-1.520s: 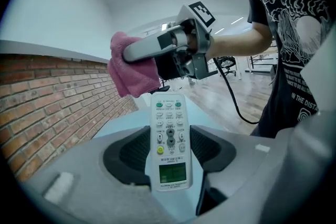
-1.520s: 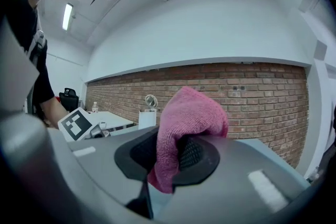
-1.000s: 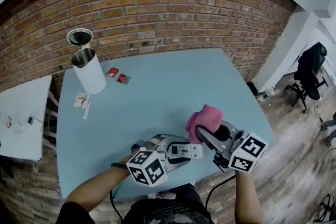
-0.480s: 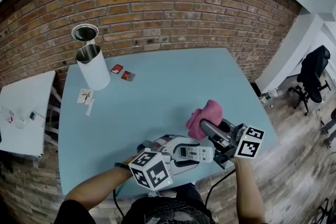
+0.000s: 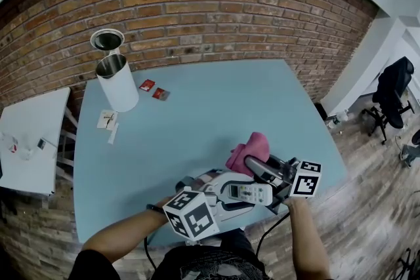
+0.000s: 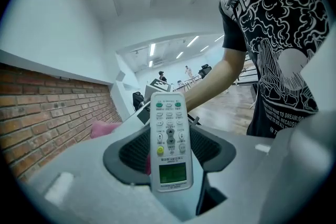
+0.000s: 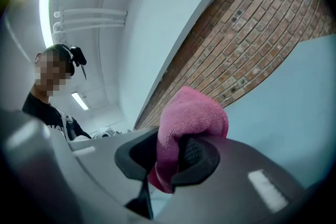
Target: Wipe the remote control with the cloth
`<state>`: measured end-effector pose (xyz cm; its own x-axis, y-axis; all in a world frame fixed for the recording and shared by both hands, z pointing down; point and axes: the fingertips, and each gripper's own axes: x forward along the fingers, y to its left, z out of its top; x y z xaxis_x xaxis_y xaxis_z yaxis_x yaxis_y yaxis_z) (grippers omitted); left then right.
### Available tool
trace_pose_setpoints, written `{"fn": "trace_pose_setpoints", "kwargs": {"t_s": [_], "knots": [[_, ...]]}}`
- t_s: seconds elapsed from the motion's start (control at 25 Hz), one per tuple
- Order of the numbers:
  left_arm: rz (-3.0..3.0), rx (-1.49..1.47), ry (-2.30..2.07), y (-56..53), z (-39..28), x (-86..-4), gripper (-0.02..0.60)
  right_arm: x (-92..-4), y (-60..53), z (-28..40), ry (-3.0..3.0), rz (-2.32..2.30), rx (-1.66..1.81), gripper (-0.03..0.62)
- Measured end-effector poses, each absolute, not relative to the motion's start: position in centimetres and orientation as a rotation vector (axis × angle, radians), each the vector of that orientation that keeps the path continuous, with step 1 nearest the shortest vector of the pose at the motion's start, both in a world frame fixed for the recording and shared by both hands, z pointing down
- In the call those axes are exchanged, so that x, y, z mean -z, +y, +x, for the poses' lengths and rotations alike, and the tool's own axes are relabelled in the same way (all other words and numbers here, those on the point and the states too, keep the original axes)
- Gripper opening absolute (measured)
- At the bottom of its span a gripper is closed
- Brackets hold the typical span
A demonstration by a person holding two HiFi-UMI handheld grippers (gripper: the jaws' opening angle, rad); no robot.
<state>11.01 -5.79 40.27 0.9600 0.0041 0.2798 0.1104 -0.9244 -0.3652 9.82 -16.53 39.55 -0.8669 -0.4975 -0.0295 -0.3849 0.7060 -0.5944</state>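
My left gripper (image 6: 169,148) has its jaws spread wide and pinching the remote control (image 6: 169,139) across its width. The white remote stands between the dark pads with its buttons and small green screen facing the left gripper view. My right gripper (image 7: 168,156) has its jaws pressed together on a fold of the pink cloth (image 7: 191,113), which bunches up above the pads and hangs a little below them. In the head view both grippers sit over the near edge of the blue table (image 5: 197,108), towards its near right corner. The remote lies roughly level there, with its button end pointing at the right gripper. The cloth is just beyond it on the far side, and I cannot tell whether the two are touching. Near the table's far left corner stands a white cylindrical canister (image 5: 118,87), and a round metal-rimmed container (image 5: 106,40) stands just behind it. Two small red packets (image 5: 153,90) lie beside the canister, and some white paper slips (image 5: 107,121) lie close to the left edge. A brick wall (image 5: 197,16) runs behind the far edge.
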Motion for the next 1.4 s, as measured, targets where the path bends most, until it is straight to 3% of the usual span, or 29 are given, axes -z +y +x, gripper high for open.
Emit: {"fn": "trace_pose_setpoints", "kwargs": {"t_s": [0.72, 1.4], "knots": [[-2.779, 0.246, -0.056, -5.6, 11.7, -37.3, 0.236, -42.4, -15.9, 8.0, 2.671, -0.624, 1.034, 0.063], [-2.76, 0.316, 0.024, -7.4, 11.2, -39.0, 0.236, -45.6, -15.0, 8.3, 2.58, -0.694, 1.144, 0.063]]}}
